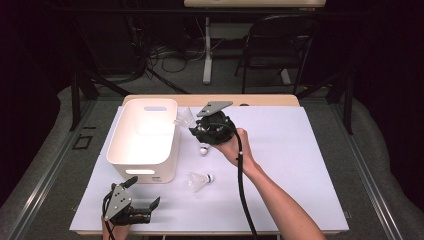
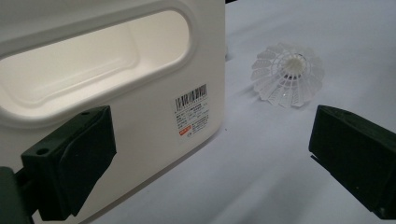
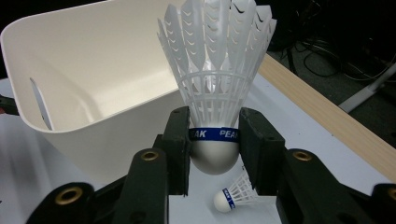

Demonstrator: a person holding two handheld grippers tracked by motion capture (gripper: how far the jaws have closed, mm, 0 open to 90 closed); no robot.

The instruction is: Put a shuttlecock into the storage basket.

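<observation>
Your right gripper (image 3: 215, 154) is clamped on a shuttlecock (image 3: 215, 88) by its cork, jaws pressing either side at the blue band, skirt pointing up and away from you. In the high view that gripper (image 1: 192, 129) sits just beside the right wall of the white bin (image 1: 142, 160), near its far corner, with the held shuttlecock (image 1: 184, 118) close to the rim but not yet over the opening as far as I can tell. Judging from this, you're mid-carry on the first drop: the bin interior that shows looks bare, though part of its floor is hidden. Two more shuttlecocks lie on the white mat (image 1: 300, 190): a far one (image 1: 204, 149) just below your right hand (image 1: 231, 145), and a near one (image 1: 200, 180) lying on its side right of the bin's near corner. So likely one in hand, two left, none binned. Right forearm comes in from the bottom right, reaching diagonally toward the bin, wrist bent so the gripper points left at the bin. Your left gripper (image 1: 142, 196) rests low at the near edge of the mat, jaws apart and holding nothing, aimed at the bin's near wall; its own view has the handle slot (image 2: 93, 65) and label (image 2: 191, 114) close ahead, near shuttlecock (image 2: 288, 74) off to the right.
</observation>
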